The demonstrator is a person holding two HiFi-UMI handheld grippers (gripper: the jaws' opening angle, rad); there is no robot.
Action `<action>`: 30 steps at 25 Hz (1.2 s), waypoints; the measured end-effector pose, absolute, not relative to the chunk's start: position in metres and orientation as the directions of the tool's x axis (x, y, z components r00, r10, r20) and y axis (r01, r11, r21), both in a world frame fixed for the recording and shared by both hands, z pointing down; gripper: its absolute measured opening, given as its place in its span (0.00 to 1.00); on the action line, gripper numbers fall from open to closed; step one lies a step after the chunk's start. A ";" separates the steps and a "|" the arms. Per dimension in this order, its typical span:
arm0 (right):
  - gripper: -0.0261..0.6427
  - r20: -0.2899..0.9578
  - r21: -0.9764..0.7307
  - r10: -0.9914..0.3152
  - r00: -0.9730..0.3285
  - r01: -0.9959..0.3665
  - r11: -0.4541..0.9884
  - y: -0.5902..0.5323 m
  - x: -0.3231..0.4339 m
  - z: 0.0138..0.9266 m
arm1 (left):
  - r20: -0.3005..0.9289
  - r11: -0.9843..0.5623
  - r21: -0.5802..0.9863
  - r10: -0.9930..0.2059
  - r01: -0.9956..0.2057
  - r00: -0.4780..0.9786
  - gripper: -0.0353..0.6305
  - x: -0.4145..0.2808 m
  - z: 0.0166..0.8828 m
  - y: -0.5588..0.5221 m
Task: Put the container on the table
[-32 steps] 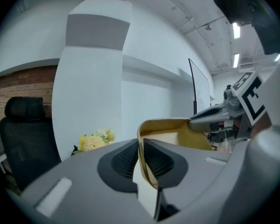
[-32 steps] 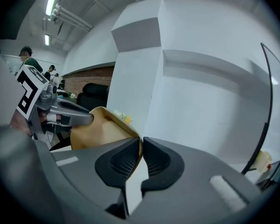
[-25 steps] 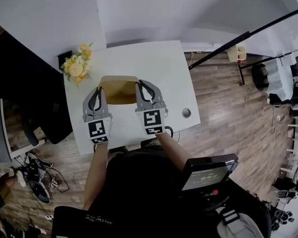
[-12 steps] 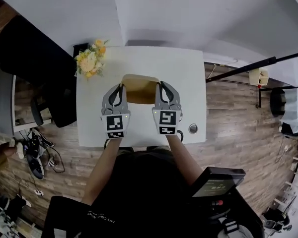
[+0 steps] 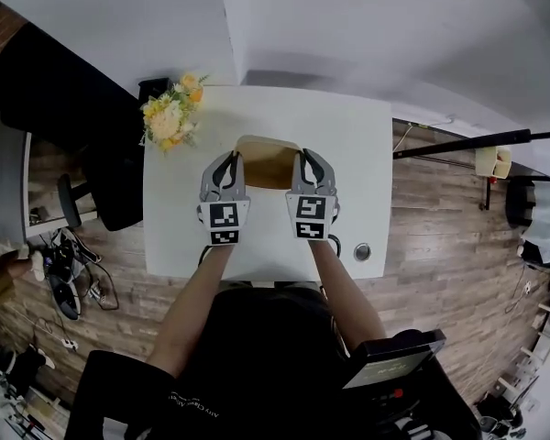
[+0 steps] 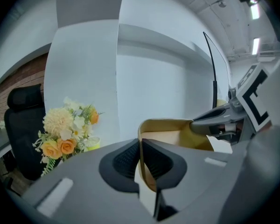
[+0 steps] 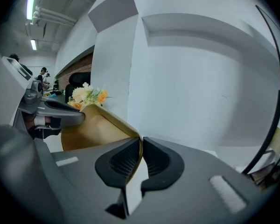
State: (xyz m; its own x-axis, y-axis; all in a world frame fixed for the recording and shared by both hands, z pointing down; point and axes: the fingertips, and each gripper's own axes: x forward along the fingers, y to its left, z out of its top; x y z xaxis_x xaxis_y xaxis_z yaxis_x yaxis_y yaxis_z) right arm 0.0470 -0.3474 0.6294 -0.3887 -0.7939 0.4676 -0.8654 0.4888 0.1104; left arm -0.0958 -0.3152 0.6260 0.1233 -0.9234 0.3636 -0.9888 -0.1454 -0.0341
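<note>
A tan open container (image 5: 268, 161) hangs over the white table (image 5: 357, 145), held by both sides. My left gripper (image 5: 231, 165) is shut on its left wall, which shows pinched between the jaws in the left gripper view as the container (image 6: 170, 134). My right gripper (image 5: 304, 163) is shut on the right wall; in the right gripper view the container (image 7: 95, 129) runs leftward from the closed jaws. Whether the container's bottom touches the table I cannot tell. Across the container each gripper view shows the other gripper's finger.
A bouquet of yellow and orange flowers (image 5: 170, 117) stands at the table's back left corner. A small round metal object (image 5: 362, 251) lies near the front right edge. A black office chair (image 5: 101, 186) is left of the table. White walls rise behind it.
Both grippers and the container have sunk toward the table and moved a little farther in over it. The head view has shifted, so the table sits more central.
</note>
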 end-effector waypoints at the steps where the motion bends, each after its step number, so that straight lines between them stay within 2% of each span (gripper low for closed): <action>1: 0.09 0.476 0.107 -0.790 -0.386 -0.866 0.488 -0.351 0.045 0.636 | 0.375 -0.141 -0.029 -0.919 -0.990 0.119 0.08 -0.098 0.632 -0.318; 15: 0.11 0.537 0.119 -0.756 -0.375 -0.853 0.508 -0.401 0.035 0.710 | 0.485 -0.086 0.045 -0.869 -0.995 0.097 0.08 -0.106 0.707 -0.358; 30: 0.14 0.557 0.075 -0.731 -0.394 -0.853 0.516 -0.447 0.031 0.752 | 0.544 -0.155 0.054 -0.824 -0.987 0.159 0.12 -0.104 0.750 -0.389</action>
State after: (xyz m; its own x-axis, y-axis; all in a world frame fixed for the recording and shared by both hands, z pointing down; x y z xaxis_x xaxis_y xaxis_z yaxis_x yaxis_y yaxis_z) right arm 0.0312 -0.4472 0.7524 -0.3935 -0.7314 0.5569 -0.8532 0.5161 0.0749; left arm -0.1036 -0.3886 0.7502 0.1588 -0.8240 0.5439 -0.9865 -0.1545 0.0539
